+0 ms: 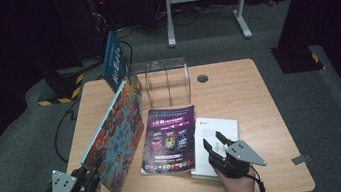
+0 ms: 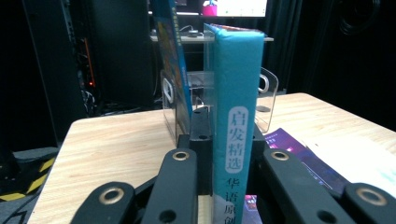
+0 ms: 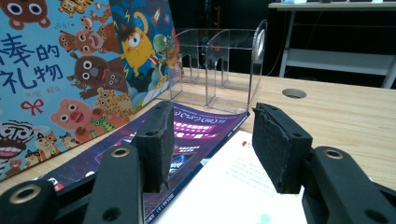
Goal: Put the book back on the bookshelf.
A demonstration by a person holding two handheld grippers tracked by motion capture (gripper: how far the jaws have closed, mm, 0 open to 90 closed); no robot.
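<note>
Left gripper (image 1: 89,177) was clamped on the picture book's (image 1: 116,134) spine, holding it upright just left of the purple magazine (image 1: 169,139) — right gripper (image 1: 214,143), jaws apart, hovered over the white booklet (image 1: 215,137) on its other side.

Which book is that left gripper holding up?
On the table, look left of the purple magazine. The picture book stands on edge there, its teal spine clamped in the left gripper. Unlike the flat magazine and white booklet, its cover shows cartoon animals.
</note>
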